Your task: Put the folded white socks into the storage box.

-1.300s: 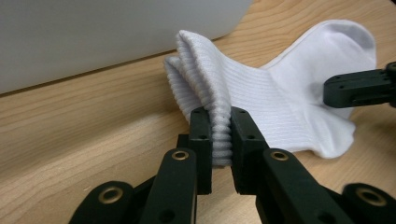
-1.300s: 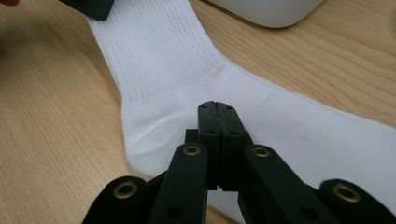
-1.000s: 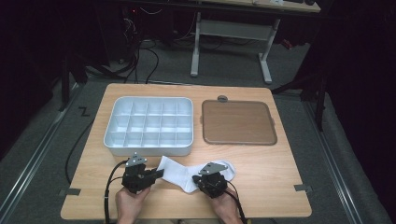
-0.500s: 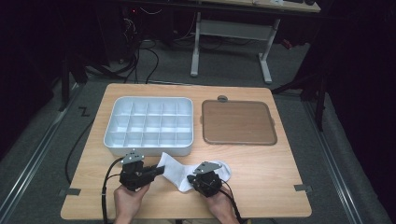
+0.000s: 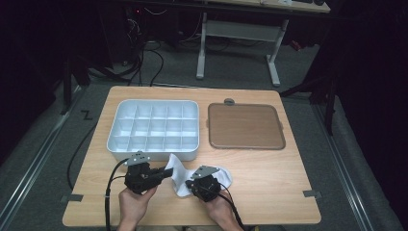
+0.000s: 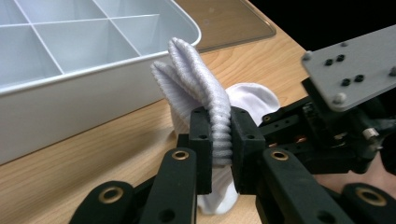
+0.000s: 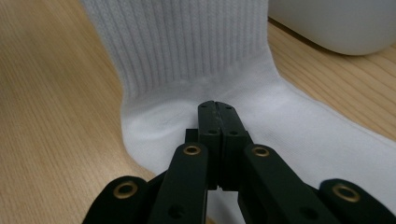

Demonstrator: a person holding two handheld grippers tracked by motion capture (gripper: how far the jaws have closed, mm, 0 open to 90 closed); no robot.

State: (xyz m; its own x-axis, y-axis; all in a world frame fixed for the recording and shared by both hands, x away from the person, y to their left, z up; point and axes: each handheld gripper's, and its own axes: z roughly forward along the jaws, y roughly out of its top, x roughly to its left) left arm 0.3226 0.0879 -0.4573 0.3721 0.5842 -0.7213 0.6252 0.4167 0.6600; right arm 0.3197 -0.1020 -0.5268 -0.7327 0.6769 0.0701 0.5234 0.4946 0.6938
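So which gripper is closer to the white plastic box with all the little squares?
Left. The left gripper pinches the white sock's ribbed cuff just before the white compartment tray; the right gripper, shut above the sock's heel, sits farther back.

A light wooden table (image 5: 269, 192) with rounded corners stands on a grey carpeted floor (image 5: 43, 159) in a dark room, lit mainly from above the tabletop. Beyond the table's far edge stands a white metal desk frame (image 5: 231, 43) with two legs, and black cables (image 5: 144, 62) trail across the floor to its left. Small grey tape strips (image 5: 312, 194) mark the table's near corners.
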